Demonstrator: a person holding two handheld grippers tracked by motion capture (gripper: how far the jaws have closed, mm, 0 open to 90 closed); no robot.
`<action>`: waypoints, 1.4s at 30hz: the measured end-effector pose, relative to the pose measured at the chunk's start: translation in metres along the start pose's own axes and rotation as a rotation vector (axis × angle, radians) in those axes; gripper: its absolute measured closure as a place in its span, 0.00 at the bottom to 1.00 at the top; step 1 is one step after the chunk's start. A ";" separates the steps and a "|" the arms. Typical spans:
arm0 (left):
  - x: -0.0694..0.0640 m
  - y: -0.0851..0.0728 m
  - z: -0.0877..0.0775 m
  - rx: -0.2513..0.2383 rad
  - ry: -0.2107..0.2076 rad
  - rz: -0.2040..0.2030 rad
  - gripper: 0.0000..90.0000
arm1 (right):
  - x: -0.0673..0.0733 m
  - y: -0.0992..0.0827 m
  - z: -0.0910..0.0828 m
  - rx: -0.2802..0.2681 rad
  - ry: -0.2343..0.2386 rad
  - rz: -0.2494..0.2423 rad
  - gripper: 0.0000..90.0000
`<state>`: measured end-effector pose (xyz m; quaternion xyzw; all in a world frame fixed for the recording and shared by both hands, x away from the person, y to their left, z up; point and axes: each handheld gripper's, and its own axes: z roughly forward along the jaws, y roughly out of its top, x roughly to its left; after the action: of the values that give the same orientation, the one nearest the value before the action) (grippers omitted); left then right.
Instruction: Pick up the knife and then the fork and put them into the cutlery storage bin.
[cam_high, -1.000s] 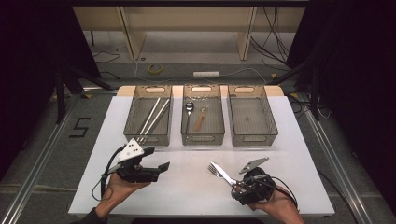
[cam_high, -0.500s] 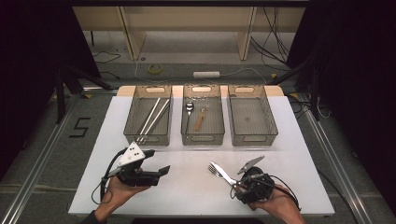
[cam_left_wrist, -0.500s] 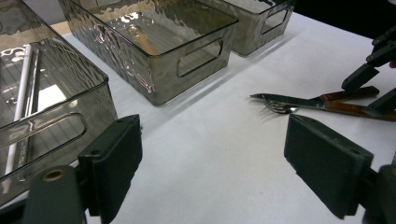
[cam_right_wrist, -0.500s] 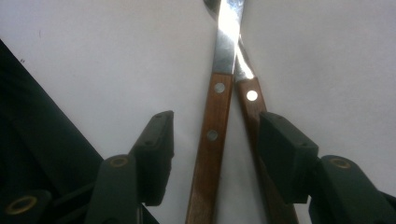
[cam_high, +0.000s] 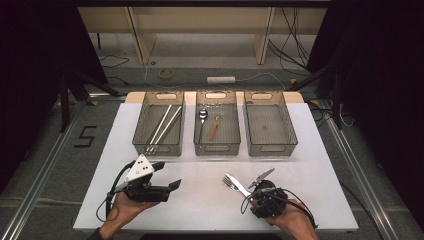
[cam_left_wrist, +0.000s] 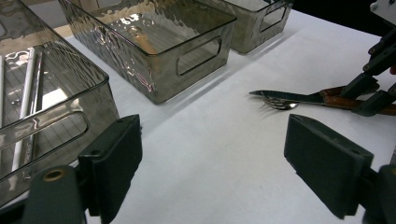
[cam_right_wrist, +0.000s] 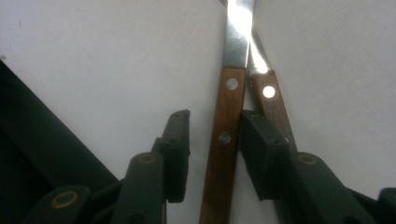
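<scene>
A knife and a fork, both with wooden handles, lie side by side on the white table. Their metal ends point up-left in the high view. My right gripper straddles the knife's handle. Its jaws have just been closing: the right pad touches the handle, while the left pad is still a gap away. The fork's handle runs under the right jaw. My left gripper stands open at the front left with nothing between its pads.
Three clear bins line the table's far side. The left bin holds white chopsticks. The middle bin has a spoon and a wooden-handled piece. The right bin looks empty. Dark floor surrounds the table.
The right gripper's jaws have narrowed around the knife handle. Both hands stay roughly where they were.
</scene>
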<state>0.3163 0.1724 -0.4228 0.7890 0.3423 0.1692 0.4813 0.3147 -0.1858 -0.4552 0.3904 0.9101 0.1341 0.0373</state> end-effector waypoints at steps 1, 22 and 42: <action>0.000 0.000 0.000 0.002 0.000 0.002 0.21 | 0.000 0.000 0.001 0.001 -0.005 -0.006 0.72; -0.003 0.000 0.002 0.013 0.000 0.017 0.21 | -0.001 0.001 0.004 0.012 -0.038 -0.010 0.83; -0.003 0.000 0.001 0.010 0.004 0.026 0.22 | -0.005 -0.001 -0.003 -0.013 -0.008 -0.007 0.86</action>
<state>0.3146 0.1693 -0.4233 0.7955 0.3338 0.1753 0.4744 0.3170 -0.1912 -0.4534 0.3877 0.9103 0.1384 0.0440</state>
